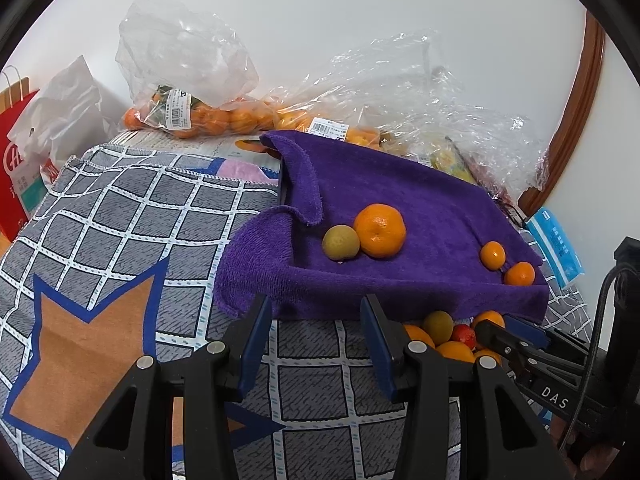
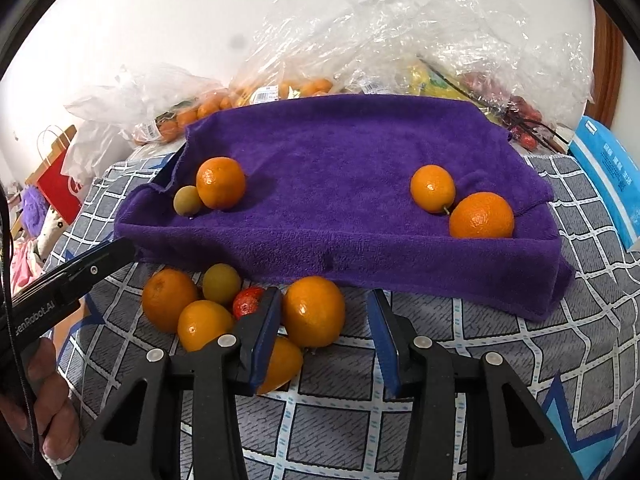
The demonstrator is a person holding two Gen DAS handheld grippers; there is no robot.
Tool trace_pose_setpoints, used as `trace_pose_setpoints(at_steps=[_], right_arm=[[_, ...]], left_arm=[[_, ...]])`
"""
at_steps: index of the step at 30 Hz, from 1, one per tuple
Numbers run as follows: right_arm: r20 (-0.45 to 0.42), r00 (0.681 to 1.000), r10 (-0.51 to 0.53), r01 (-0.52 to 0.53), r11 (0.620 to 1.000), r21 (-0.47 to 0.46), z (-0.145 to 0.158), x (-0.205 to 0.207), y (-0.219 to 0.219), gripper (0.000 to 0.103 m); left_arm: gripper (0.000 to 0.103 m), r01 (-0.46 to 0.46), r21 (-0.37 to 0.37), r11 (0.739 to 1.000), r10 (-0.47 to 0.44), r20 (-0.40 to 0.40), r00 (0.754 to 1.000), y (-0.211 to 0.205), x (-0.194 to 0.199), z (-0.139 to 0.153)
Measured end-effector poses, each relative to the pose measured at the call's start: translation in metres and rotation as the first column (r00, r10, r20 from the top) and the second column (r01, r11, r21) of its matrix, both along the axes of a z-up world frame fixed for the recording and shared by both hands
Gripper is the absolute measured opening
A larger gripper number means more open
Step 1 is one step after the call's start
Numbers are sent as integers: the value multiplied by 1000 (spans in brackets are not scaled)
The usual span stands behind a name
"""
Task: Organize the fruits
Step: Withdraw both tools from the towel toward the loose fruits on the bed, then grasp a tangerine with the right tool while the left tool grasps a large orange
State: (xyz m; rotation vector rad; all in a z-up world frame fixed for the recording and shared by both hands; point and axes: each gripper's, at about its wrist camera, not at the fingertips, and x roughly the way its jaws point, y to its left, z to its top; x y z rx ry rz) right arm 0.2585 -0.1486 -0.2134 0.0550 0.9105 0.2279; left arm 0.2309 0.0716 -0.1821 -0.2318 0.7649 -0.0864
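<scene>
A purple towel (image 2: 340, 152) covers a raised tray. On its left part lie an orange (image 2: 221, 188) and a small green fruit (image 2: 187, 200); on its right part lie two oranges (image 2: 433, 188) (image 2: 482, 216). In front of the towel a loose pile holds several oranges (image 2: 170, 300), a green fruit (image 2: 221, 283) and a red fruit (image 2: 248, 300). My right gripper (image 2: 324, 320) is open around one orange (image 2: 314, 311), which is close to the left pad with a gap to the right pad. My left gripper (image 1: 316, 320) hangs open over the checked cloth (image 1: 120, 220), with nothing between its fingers.
Clear plastic bags of oranges (image 1: 192, 116) and crumpled plastic (image 2: 460, 32) lie behind the towel against the white wall. A red paper bag (image 1: 16, 152) stands far left, a blue pack (image 2: 608, 168) at the right. A hand (image 2: 48, 400) holds the left gripper's handle.
</scene>
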Motion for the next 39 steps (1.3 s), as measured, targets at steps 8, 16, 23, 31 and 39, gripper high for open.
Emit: trace_pose_setpoints(at_steps=[8, 16, 23, 31, 39], right_arm=[[-20, 999, -27, 26, 999, -46, -7, 1, -1, 33], [14, 999, -34, 34, 999, -22, -1, -6, -6, 33], [50, 997, -58, 58, 998, 4, 12, -22, -18, 33], [99, 993, -63, 64, 998, -6, 25, -42, -29, 33], [121, 991, -61, 65, 998, -28, 28, -55, -37, 33]], left_arm=[[44, -1, 0, 1000, 1, -4, 1000, 0, 1, -1], [44, -3, -3, 1000, 3, -2, 1000, 0, 1, -1], [44, 13, -18, 1000, -13, -9, 1000, -1, 1, -3], [44, 40, -40, 998, -40, -2, 999, -3, -1, -3], [44, 158, -84, 984, -158, 8, 987, -20, -5, -3]])
